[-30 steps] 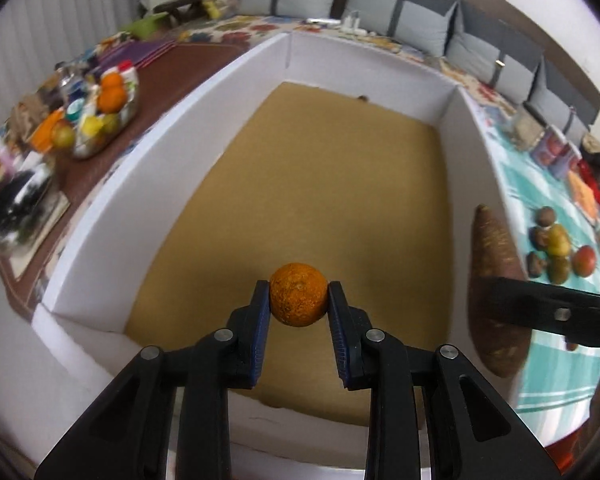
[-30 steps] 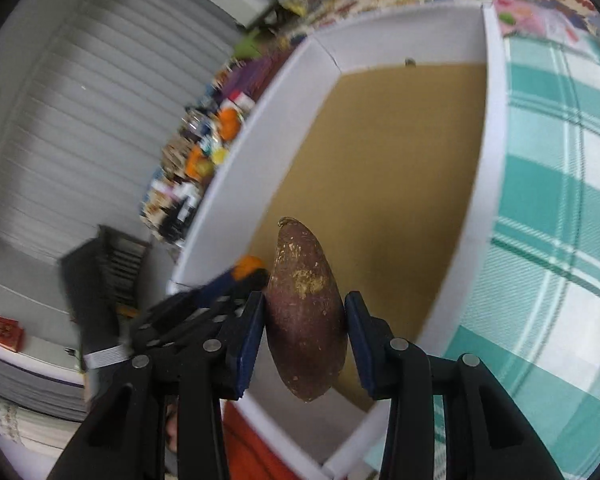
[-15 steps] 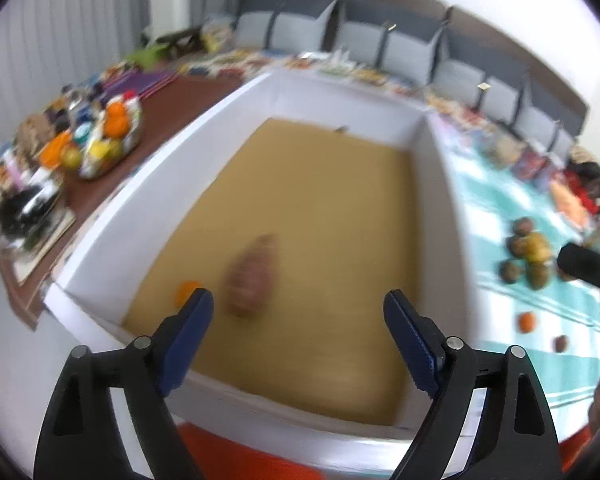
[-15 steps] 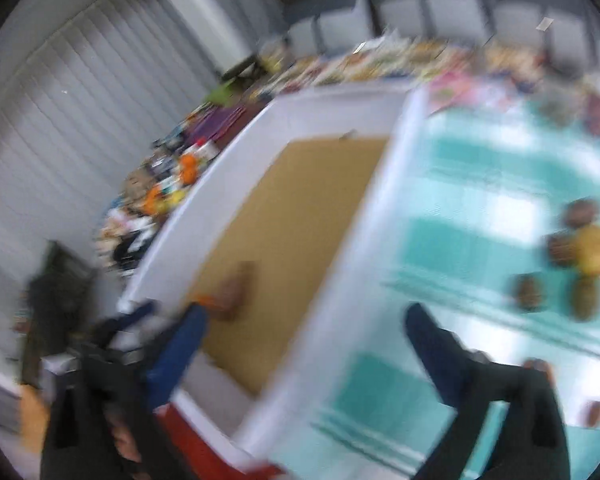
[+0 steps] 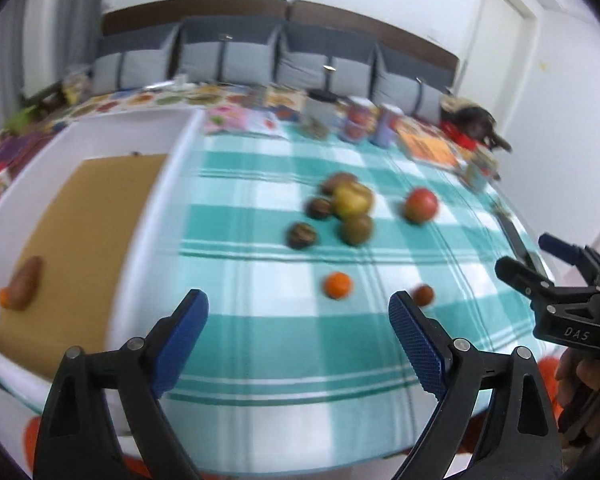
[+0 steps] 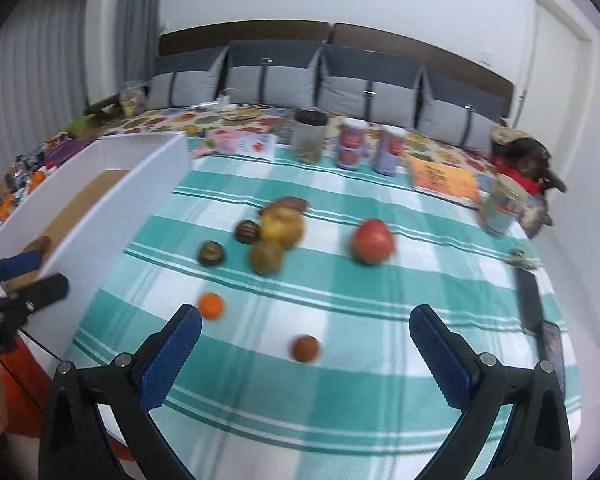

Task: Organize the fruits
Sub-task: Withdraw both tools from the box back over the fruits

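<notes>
Both claws hover empty over the near edge of the checked tablecloth (image 6: 340,392): the left gripper (image 5: 298,332) is opening with nothing between its jaws, and the right gripper (image 6: 305,354) stands fully spread. Two items already lie in the white box (image 5: 140,216), a sweet potato (image 5: 26,282) and an orange (image 5: 3,297), at its near end. Left on the cloth, by my count: one small orange (image 6: 211,305), one small reddish fruit (image 6: 306,348), a cluster of five (image 6: 266,236) mid-cloth, and one red apple (image 6: 373,241).

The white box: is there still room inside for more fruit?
Yes. In the white box, only the sweet potato and an orange lie at the near left end; the brown floor beyond them, towards the far wall, is bare. It is crowded at the fruit cluster on the checked cloth.
</notes>
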Demonstrator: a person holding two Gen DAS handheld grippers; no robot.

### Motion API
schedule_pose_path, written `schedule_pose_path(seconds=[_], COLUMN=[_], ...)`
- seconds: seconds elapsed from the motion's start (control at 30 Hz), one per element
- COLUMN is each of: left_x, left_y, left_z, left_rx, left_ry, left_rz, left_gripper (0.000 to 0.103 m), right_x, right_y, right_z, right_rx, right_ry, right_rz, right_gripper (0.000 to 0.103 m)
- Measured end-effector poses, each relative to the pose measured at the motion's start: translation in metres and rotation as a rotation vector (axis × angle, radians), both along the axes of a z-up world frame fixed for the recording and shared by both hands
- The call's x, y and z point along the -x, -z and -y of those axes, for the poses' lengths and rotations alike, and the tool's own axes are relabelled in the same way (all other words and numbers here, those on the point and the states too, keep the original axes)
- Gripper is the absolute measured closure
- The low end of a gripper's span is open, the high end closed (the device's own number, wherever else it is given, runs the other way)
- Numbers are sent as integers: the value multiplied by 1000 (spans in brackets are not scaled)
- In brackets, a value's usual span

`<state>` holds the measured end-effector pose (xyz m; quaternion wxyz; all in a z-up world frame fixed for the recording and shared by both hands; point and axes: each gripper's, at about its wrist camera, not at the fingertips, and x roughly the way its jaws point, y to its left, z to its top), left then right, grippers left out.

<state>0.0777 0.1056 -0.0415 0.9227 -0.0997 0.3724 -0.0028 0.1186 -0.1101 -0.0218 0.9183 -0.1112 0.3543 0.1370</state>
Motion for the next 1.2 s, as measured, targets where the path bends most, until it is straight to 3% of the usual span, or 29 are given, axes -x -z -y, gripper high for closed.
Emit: schedule_pose_path(seconds=[0.17, 0.33, 0.87, 1.0, 1.2], left_x=[-5, 1, -3, -10, -20], left_y=[13, 13, 25, 50, 85], left_z=[35, 53, 57, 58, 60], left_rx=[22, -21, -34, -43, -64], left_ry=[41, 65, 52, 46, 55], left_rz=[-49, -47, -71, -107, -150], left_gripper=[10, 10, 10, 10, 10], right_x=[5, 8, 11, 10, 15], right_y=[7, 9, 15, 43, 107], right_z=[29, 41, 50, 56, 78], right_rx=[-1, -16, -21, -42, -19], right_ry=[48, 80, 99, 88, 101], right_rz=[-6, -3, -4, -17, -127], right_gripper=[0, 0, 0, 0, 0])
